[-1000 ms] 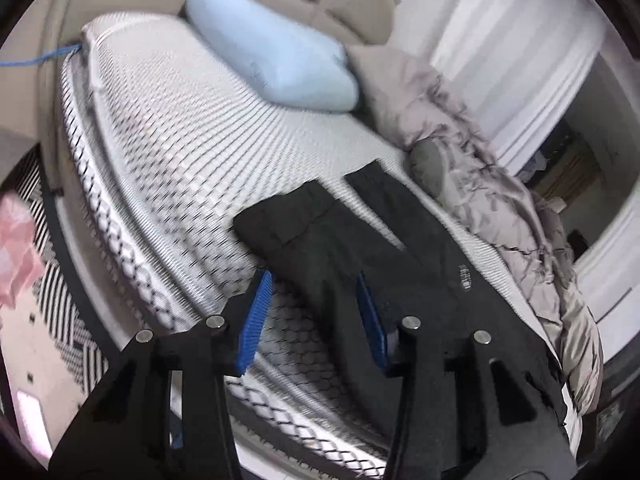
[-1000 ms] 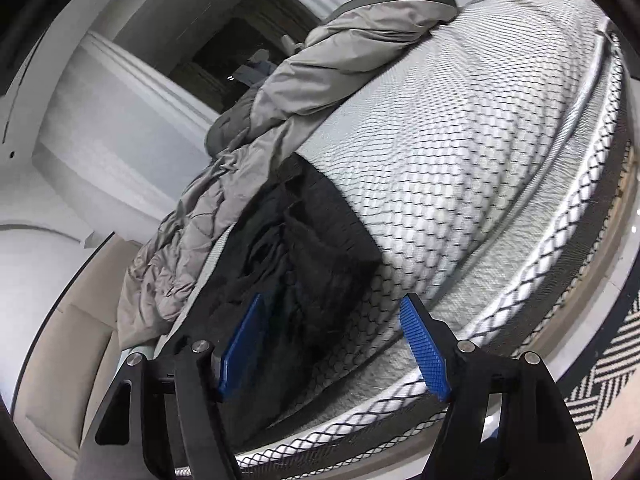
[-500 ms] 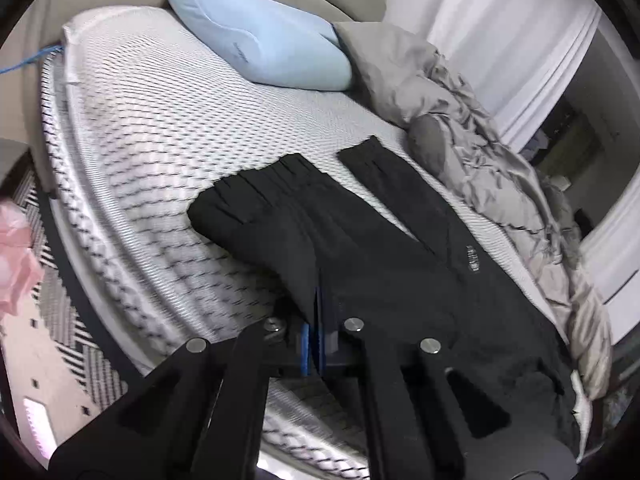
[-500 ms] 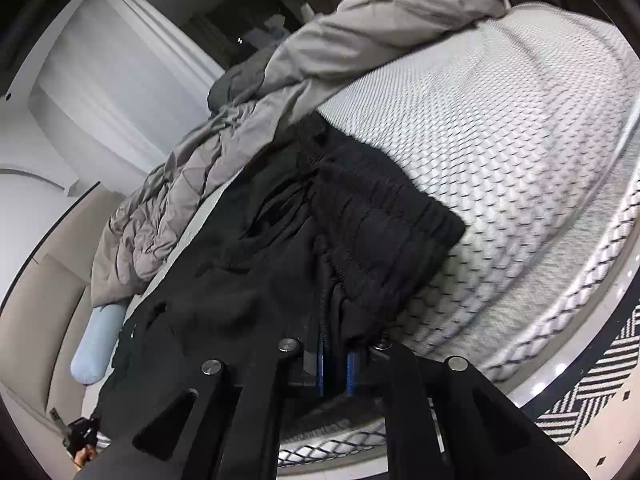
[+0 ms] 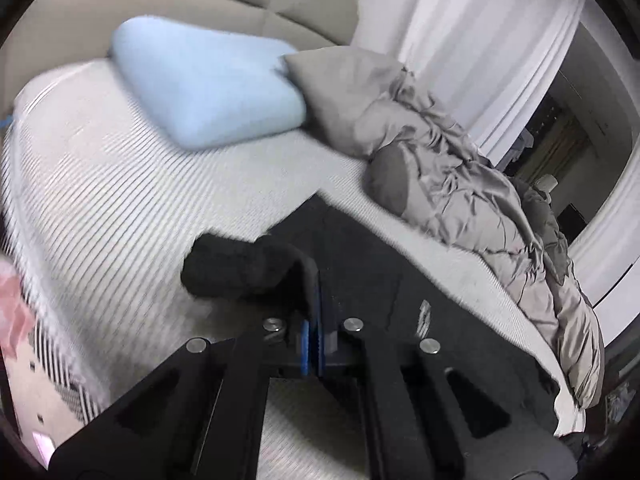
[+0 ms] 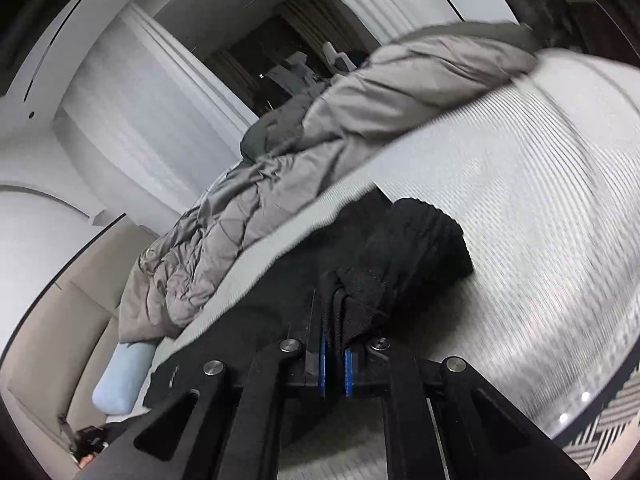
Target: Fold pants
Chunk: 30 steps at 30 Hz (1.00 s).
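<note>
While the black fabric pants (image 5: 360,264) lie across the white mesh-patterned mattress (image 5: 120,200), the left gripper (image 5: 312,320) is clamped tight on a leg edge. The right gripper (image 6: 334,344) pinches the ribbed waistband end, lifting it off the bed beside the rumpled grey duvet (image 6: 320,140).

The bed (image 5: 120,200) is offering a wide bare stretch of white patterned cover on the left of the black pants (image 5: 360,264), and nothing is lying there to stop a hand. At the head end, the light blue pillow (image 5: 208,88) is blocking the way, with the beige headboard (image 5: 200,4) standing behind it. Along the far side, the grey duvet (image 5: 460,184) is piling up in a long crumpled ridge just beside the pants, so little room is staying there. In the right wrist view, the cover (image 6: 520,184) on the right of the pants is also lying bare up to the bed's edge.
</note>
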Each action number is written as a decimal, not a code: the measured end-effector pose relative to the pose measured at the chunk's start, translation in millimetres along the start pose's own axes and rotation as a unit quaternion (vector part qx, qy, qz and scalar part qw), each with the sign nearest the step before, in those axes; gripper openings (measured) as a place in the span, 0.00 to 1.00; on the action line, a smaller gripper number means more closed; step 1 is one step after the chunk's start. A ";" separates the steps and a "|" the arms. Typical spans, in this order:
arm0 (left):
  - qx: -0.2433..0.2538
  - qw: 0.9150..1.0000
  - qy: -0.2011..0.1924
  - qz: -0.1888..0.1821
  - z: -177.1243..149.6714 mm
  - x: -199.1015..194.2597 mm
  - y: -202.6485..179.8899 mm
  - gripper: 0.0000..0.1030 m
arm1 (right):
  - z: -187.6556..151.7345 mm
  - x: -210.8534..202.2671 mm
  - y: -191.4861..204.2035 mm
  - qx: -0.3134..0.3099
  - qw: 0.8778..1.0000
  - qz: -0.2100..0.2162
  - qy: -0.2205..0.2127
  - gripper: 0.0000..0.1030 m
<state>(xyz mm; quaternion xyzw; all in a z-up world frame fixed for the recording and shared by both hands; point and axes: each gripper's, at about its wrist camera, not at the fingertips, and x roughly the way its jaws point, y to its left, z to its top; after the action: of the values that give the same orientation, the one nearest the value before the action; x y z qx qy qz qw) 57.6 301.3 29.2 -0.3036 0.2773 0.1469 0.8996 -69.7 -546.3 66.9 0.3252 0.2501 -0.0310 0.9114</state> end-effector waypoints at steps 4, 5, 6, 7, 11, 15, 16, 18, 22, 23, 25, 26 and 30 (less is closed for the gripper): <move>0.007 0.999 0.042 0.014 58.4 75.7 -51.5 0.00 | 55.4 66.4 37.4 -0.017 0.999 -0.031 -0.007 0.05; 0.010 0.998 0.055 0.020 68.0 96.8 -62.1 0.02 | 68.8 89.8 46.9 -0.024 0.999 -0.045 -0.005 0.05; 0.011 0.997 0.071 0.028 76.8 119.7 -70.4 0.08 | 79.1 105.2 48.6 -0.030 0.998 -0.057 -0.002 0.05; 0.006 0.996 0.089 0.031 85.3 147.2 -77.0 0.12 | 95.0 138.1 56.5 -0.039 0.996 -0.079 0.006 0.07; -0.024 0.987 0.123 0.097 105.2 209.2 -70.1 0.58 | 121.8 228.5 55.1 -0.059 0.980 -0.173 0.075 0.19; 0.005 0.990 0.107 0.093 104.7 191.5 -56.2 0.70 | 108.5 218.3 48.7 -0.061 0.984 -0.153 0.065 0.41; 0.012 0.990 0.105 0.092 98.4 180.4 -49.8 0.70 | 101.5 209.6 51.0 -0.079 0.983 -0.157 0.057 0.51; 0.005 0.991 0.107 0.083 84.1 165.5 -42.5 0.70 | 90.5 189.9 55.1 -0.116 0.980 -0.159 0.037 0.60; 0.009 0.990 0.135 0.037 34.9 150.1 -32.3 0.68 | 90.3 178.6 49.7 -0.166 0.968 -0.187 0.021 0.86; 0.011 0.989 0.147 0.030 23.5 150.5 -33.4 0.65 | 90.2 176.2 43.9 -0.155 0.967 -0.199 0.029 0.86; 0.007 0.985 0.173 0.013 3.6 159.7 -35.5 0.63 | 86.6 159.7 34.4 -0.120 0.976 -0.178 0.030 0.86; 0.003 0.983 0.183 0.011 -3.1 168.0 -37.7 0.61 | 83.8 153.0 34.2 -0.115 0.979 -0.168 0.028 0.86; -0.033 0.985 0.171 0.001 -15.5 195.4 -35.8 0.03 | 59.1 116.4 33.3 -0.098 0.986 -0.131 0.020 0.86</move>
<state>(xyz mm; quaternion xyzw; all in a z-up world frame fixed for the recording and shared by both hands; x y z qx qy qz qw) 223.6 282.7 -79.4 -0.3533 0.4227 0.1030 0.8282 64.9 -543.7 69.9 0.1993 0.3107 -0.1188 0.9218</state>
